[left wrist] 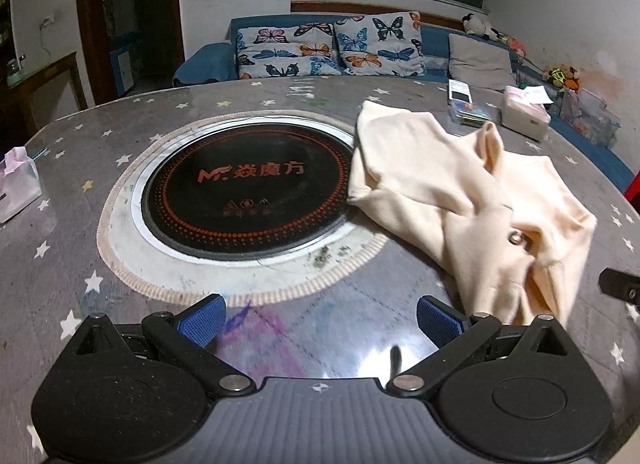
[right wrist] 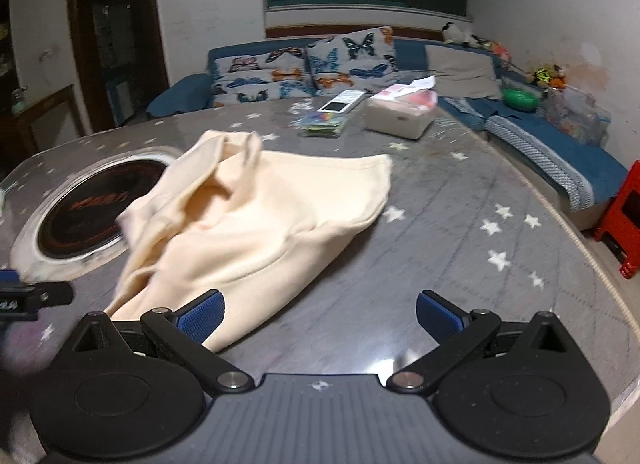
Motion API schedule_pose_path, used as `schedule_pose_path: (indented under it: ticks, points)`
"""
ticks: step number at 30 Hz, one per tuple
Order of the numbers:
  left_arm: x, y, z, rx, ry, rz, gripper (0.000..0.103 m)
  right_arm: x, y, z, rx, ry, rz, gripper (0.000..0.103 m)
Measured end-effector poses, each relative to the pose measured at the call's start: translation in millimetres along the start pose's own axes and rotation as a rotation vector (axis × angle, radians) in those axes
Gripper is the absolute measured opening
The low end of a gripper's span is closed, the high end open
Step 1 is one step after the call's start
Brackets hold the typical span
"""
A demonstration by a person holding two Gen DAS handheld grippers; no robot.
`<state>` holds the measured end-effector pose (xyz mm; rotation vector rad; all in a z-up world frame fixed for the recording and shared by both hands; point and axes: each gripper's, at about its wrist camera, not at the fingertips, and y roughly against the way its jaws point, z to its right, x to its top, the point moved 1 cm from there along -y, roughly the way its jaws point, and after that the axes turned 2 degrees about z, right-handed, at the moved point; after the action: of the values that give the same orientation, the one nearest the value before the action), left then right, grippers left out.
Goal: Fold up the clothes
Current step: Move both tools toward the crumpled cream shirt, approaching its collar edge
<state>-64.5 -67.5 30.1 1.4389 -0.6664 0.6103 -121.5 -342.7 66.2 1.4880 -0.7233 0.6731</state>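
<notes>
While spread wide and empty on both sides, meets cloth toward the middle only. Nearest to the left gripper (left wrist: 320,322): blue pads far apart, nothing between them, bare glossy table (left wrist: 100,264) straight ahead. Just past its right finger and off to the right: the near tip of the cream garment (left wrist: 472,199), resting on the table. At the right gripper (right wrist: 320,320): likewise gaping, nothing gripped, with the near corner of the same garment (right wrist: 256,215) at its left finger, seemingly running behind the pad; touching or not, cannot tell.

So lies between the two: ahead-right of the left gripper, ahead-left of the right. Judged a shade nearer the right one.

Farther out from the left gripper, runs long and slantwise, from the near right tip away toward the far left. Rumpled, with layers lapped over one another and a metal snap showing; fits a loose half-fold as well as a heap awaiting spreading. Far left edge drapes over the rim of the round black hob (left wrist: 248,191) set in the table.

Beyond the cloth, ahead of the right gripper and well apart: a remote (right wrist: 342,101), a tissue box (right wrist: 400,115), then the sofa cushions (right wrist: 304,67).
</notes>
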Motion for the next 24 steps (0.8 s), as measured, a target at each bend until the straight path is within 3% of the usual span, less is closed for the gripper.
schedule_pose_path:
  ticks: [24]
  points:
    - [-27, 40, 27, -0.024, -0.094, 0.021, 0.103, -30, 42, -22, 0.033, 0.014, 0.012, 0.103]
